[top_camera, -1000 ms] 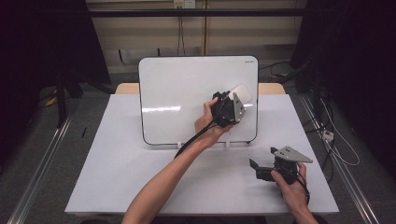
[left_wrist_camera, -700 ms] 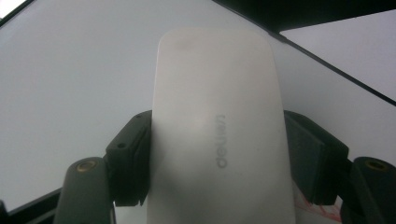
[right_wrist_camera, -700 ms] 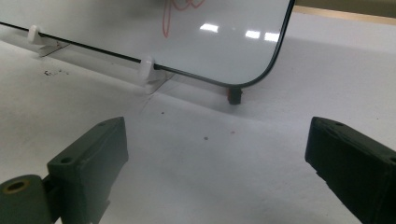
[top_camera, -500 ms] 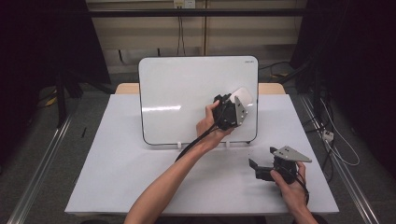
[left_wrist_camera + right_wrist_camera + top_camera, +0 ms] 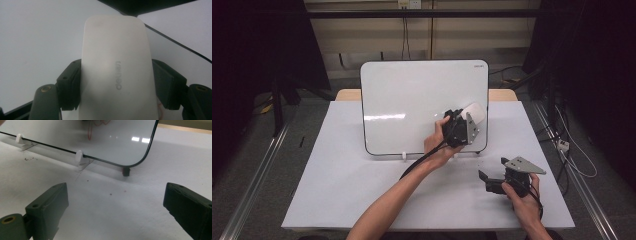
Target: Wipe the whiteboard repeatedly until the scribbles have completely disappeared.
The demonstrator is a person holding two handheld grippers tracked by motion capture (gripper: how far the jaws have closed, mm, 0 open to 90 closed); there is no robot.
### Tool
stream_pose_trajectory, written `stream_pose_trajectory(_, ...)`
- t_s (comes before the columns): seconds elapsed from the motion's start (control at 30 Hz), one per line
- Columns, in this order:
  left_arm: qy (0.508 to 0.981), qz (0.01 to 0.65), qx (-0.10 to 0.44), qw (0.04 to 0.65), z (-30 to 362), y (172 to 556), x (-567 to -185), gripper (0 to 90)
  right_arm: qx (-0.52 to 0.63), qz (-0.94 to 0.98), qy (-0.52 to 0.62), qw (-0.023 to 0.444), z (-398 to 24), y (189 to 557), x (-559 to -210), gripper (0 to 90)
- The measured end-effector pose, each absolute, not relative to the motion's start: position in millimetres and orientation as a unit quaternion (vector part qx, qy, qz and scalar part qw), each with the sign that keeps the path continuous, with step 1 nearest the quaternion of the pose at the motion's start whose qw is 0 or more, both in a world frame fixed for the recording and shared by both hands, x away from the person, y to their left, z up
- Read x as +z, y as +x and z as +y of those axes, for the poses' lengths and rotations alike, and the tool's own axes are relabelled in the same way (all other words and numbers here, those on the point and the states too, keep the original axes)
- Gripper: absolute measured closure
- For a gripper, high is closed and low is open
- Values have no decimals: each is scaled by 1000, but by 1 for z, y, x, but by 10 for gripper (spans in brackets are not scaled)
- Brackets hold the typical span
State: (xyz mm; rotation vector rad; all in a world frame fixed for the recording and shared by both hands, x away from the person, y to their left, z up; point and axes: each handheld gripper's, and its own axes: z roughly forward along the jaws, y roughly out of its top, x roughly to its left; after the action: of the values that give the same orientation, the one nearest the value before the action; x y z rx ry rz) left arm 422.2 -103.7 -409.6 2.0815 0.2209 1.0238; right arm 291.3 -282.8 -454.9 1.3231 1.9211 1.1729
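While the whiteboard (image 5: 412,105) stands propped upright at the back of the tabletop (image 5: 337,185), its bottom edge resting on small white clips, a broad bare stretch of tabletop lies open in front of it and to its left. The left tool (image 5: 467,120) pinches a white eraser (image 5: 117,72) between its pads, up against the board's lower right part, near the right edge. The right tool (image 5: 484,181) rests low near the tabletop's front right corner, well apart from the board, its jaws spread wide with nothing between them
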Motion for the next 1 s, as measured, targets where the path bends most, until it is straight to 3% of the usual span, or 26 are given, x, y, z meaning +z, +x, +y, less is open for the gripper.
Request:
stream_pose_trajectory(0.6, 837, 54, 395, 374, -96, 408, -422, 311, 436, 709, 488, 264, -285, 289, -455, 61)
stream_pose_trajectory(1.0, 835, 88, 394, 374, -58, 415, -412, 310, 435, 707, 490, 266, -287, 287, -454, 61)
